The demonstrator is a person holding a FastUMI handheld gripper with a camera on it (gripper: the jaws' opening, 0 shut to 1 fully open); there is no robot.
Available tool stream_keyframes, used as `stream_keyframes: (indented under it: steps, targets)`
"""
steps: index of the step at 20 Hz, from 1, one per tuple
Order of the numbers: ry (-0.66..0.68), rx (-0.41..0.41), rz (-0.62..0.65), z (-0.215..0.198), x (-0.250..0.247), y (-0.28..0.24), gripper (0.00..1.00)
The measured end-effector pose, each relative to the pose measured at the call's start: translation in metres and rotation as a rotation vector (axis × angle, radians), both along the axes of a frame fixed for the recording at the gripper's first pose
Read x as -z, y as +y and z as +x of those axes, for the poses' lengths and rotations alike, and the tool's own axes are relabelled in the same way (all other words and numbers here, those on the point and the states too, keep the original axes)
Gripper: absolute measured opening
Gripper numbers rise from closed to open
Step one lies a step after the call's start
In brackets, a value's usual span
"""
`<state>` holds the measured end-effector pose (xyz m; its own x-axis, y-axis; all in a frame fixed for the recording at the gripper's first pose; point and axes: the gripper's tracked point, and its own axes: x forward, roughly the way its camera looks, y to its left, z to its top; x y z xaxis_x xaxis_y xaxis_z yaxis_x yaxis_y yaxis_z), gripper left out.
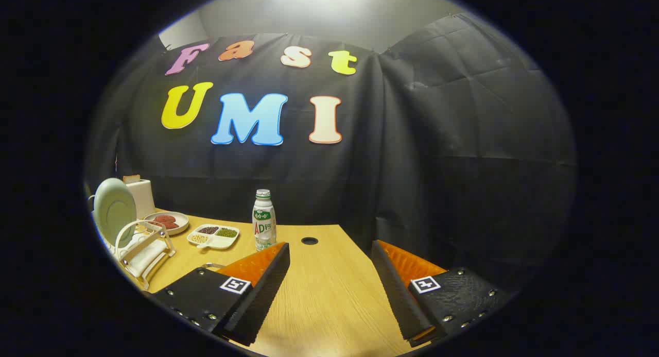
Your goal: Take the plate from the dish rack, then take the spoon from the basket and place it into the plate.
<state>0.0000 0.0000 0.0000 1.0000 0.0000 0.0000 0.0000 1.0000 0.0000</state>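
A pale green plate (114,211) stands upright in a white dish rack (141,249) at the far left of the wooden table (329,290), well to the left of my fingers. My gripper (329,246) is open, its two fingers spread wide over bare table with nothing between them. The left finger (262,282) points toward a small bottle; the right finger (399,285) lies near the table's right edge.
A small white bottle with a green label (263,220) stands just beyond the left finger. Left of it sit a divided white dish of beans (213,236) and a round plate with reddish food (167,222). A white box (140,194) stands behind the rack. A dark hole (309,240) marks the tabletop.
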Motion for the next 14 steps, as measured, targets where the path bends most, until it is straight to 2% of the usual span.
stream_keyframes:
  steps: [3,7,10,14]
  targets:
    - [0.005,0.042,0.004,-0.034,-0.037,0.016,0.98]
    - [-0.001,0.029,-0.009,-0.073,-0.083,0.066,0.98]
    - [0.017,-0.02,0.02,-0.093,-0.102,0.119,0.98]
    - [0.03,-0.144,0.064,-0.113,-0.115,0.199,0.98]
